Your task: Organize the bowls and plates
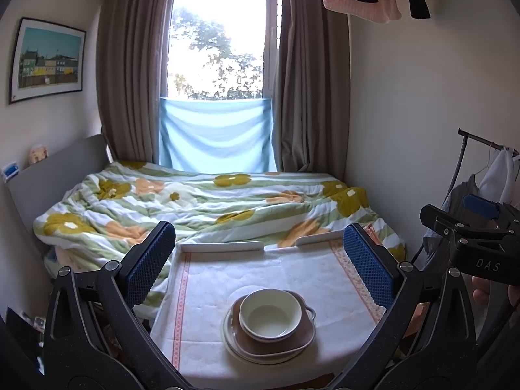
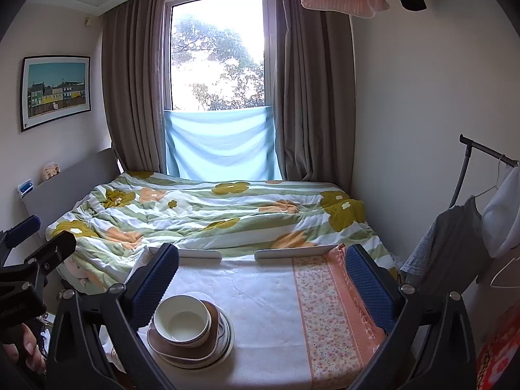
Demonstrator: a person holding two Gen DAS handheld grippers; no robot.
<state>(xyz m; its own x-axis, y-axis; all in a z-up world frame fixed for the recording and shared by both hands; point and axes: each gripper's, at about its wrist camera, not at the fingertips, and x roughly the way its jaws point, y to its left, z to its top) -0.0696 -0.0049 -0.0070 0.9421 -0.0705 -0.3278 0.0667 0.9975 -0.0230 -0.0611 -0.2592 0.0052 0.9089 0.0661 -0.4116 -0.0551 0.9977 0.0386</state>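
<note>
A small bedroom holds a table (image 1: pixel 208 279) covered with a white cloth bordered in orange floral print, standing just before a bed. Nearest, the left gripper (image 1: pixel 260 260) has its blue-padded fingers (image 1: pixel 148 265) spread wide apart, holding nothing. The right gripper (image 2: pixel 265 279) is likewise spread and empty. On the cloth sits a stack: a cream bowl (image 1: pixel 270 317) inside a brown square dish (image 1: pixel 302 341), which rests on a white round plate (image 1: pixel 234 347). In the right wrist view the stack lies at the near left. Beyond the table lies a flowered duvet (image 1: pixel 195 201). Farthest, brown curtains (image 1: pixel 130 81) flank a bright window (image 1: pixel 217 42).
</note>
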